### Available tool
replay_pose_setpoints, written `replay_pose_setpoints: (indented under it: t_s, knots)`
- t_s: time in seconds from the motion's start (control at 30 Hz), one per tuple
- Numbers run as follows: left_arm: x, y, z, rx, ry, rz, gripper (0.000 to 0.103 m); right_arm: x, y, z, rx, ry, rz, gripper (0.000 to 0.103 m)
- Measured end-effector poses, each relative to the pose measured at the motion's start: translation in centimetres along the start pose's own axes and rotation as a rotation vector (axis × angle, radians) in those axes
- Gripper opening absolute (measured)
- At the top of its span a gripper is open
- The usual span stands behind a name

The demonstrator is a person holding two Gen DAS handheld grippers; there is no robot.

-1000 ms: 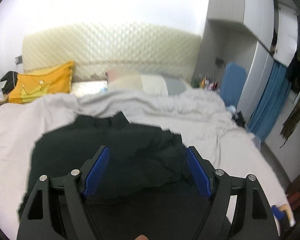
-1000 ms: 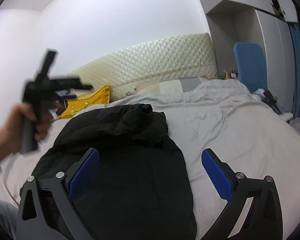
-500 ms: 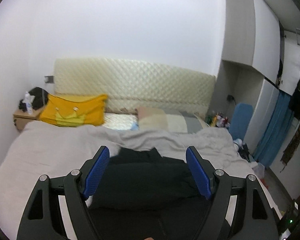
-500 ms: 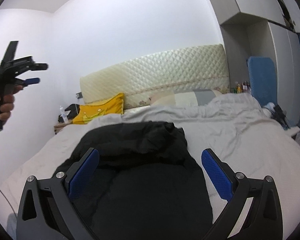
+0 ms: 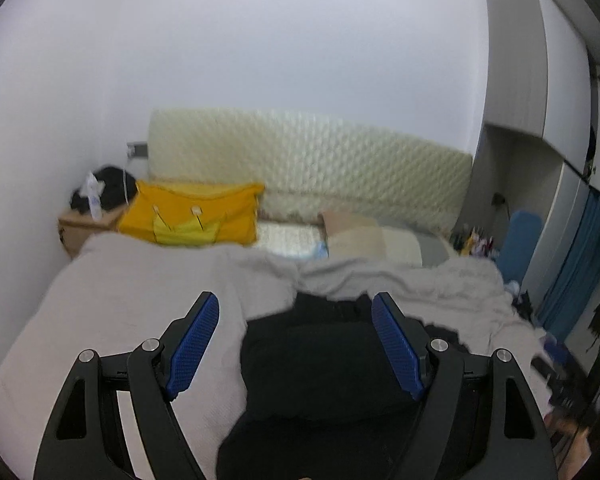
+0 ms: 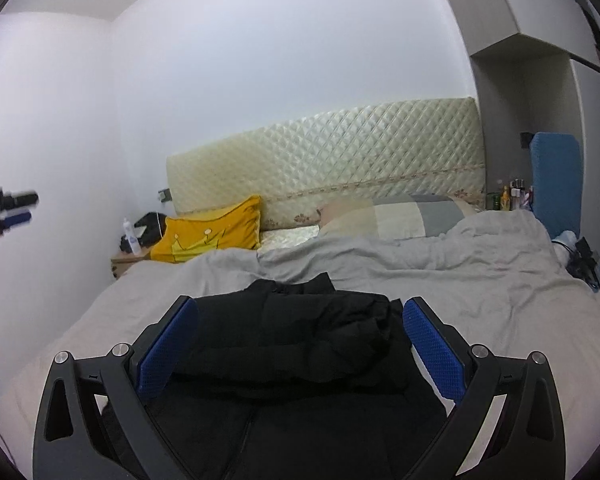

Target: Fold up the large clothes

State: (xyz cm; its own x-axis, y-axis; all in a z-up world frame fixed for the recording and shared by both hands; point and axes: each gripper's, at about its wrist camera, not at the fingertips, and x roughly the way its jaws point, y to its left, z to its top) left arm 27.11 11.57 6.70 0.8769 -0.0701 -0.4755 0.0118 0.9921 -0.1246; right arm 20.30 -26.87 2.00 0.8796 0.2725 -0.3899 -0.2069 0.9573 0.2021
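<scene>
Currently we hold both tools raised above the bed, neither touching cloth. We see the left gripper [image 5: 296, 344] released, its blue textured pads [image 5: 194, 346] spread wide with nothing between them; the right gripper [image 6: 300, 352] is likewise released, jaws apart and empty. From the right wrist view the left tool also appears small at the far left edge of the frame, lifted high in a hand.

We note the black padded jacket [image 6: 300, 360] lies on the grey bedsheet [image 6: 480, 300] near the foot edge of the bed, roughly midway between its side edges. Its upper part is folded back over the body, making a thick rumpled band across the garment; a zip line runs down the lower front.

Toward the head edge of the bed, we record a yellow cushion with a crown print [image 6: 208, 236] at the left corner and a patchwork pillow in beige and grey [image 6: 396, 216] beside it, both against the cream quilted headboard [image 6: 340, 164]. A small wooden bedside table [image 5: 86, 226] stands left of the bed, carrying a white bottle and a dark bundle.
</scene>
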Motion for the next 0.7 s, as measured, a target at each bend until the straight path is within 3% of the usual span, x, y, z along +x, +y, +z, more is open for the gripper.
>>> replay_pose_setpoints:
  t_s: [0.2,0.37,0.5,0.57,0.7]
  knots:
    - [10.8,-1.9,-5.7,-0.001,0.084,-0.032,0.079,6.8,-0.2,-1.3,-0.029,0.05,0.01,0.103]
    - [19.6,-4.3,-10.5,0.046,0.15,-0.02,0.079,12.7,-0.6,-3.8,-0.055,0.122,-0.009,0.089]
    - [26.0,-5.1,-13.9,0.025,0.221,-0.011,0.079,17.6,-0.9,-6.4,-0.06,0.185,-0.005,0.087]
    - [28.3,-5.6,-15.6,0.039,0.256,0.001,0.08,20.0,-1.2,-8.0,-0.053,0.219,0.004,0.087]
    - [30.1,-6.0,-17.3,0.097,0.228,0.03,0.081,22.9,-0.6,-10.7,-0.138,0.247,-0.021,0.09]
